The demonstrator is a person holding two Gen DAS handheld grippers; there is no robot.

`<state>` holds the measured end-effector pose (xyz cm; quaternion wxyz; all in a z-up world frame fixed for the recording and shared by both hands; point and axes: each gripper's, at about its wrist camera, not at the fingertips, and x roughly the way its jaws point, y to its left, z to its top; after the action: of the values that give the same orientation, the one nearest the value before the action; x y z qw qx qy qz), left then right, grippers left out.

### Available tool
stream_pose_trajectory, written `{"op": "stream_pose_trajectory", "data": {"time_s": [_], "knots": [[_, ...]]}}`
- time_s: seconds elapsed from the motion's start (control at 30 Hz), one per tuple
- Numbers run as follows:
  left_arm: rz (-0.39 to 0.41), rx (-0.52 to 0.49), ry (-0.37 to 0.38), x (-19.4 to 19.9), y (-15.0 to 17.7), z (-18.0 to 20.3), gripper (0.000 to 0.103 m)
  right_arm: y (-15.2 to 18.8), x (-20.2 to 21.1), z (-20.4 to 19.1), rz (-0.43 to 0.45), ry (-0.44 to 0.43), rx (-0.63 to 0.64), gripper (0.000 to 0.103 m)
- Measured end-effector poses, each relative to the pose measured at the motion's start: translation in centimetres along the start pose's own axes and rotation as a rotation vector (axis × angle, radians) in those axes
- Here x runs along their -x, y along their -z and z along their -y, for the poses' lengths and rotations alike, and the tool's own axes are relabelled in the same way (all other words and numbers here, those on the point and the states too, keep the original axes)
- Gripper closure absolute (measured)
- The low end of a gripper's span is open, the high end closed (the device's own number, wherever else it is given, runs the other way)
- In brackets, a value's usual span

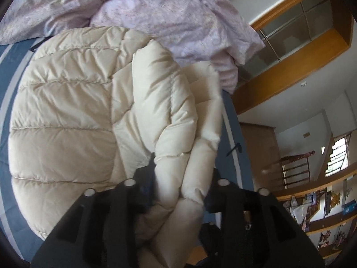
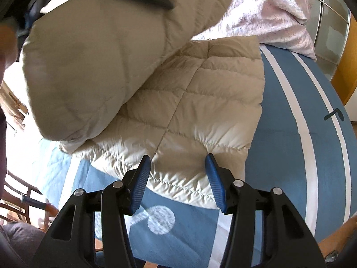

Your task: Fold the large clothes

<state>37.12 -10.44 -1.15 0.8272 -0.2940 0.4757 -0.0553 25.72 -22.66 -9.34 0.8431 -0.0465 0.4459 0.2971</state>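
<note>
A cream quilted puffer jacket (image 1: 67, 111) lies on a blue bed sheet with white stripes (image 1: 4, 174). My left gripper (image 1: 180, 176) is shut on a bunched fold of the jacket, which fills the gap between its fingers and is lifted off the bed. In the right wrist view the jacket (image 2: 200, 111) lies flat, with the lifted part (image 2: 93, 67) hanging over its left side. My right gripper (image 2: 177, 178) is open with blue pads (image 2: 141, 183), hovering just above the jacket's near edge.
A crumpled pink-lilac duvet (image 1: 178, 17) lies at the head of the bed, touching the jacket's far edge. Wooden shelves and a cabinet (image 1: 301, 44) stand to the right of the bed. The blue sheet (image 2: 290, 134) lies bare on the right.
</note>
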Motion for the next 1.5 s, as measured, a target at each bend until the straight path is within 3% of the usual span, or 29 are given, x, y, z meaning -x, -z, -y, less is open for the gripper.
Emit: {"op": "stream_pose_trajectory", "data": {"time_s": [0.27,0.4,0.7,0.93,1.5], "knots": [[0.007,-0.068,0.075,1.1,-0.1,2.7,0.042,0.4,0.4,0.5,0.014,-0.010,-0.006,0.050],[0.044,-0.082,0.041,2.6,-0.6,1.9,0.041,0.4,0.4,0.7,0.016,-0.013,-0.014,0.050],[0.089,-0.025,-0.100,4.4,-1.8,-3.7,0.041,0.6,0.1,0.8,0.008,-0.016,-0.024,0.050],[0.098,-0.043,-0.219,4.8,-1.1,-6.8,0.041,0.6,-0.1,0.9,0.000,-0.019,-0.029,0.050],[0.034,-0.070,-0.257,1.4,-0.1,-6.8,0.040,0.1,-0.6,1.2,-0.009,-0.022,-0.032,0.050]]}}
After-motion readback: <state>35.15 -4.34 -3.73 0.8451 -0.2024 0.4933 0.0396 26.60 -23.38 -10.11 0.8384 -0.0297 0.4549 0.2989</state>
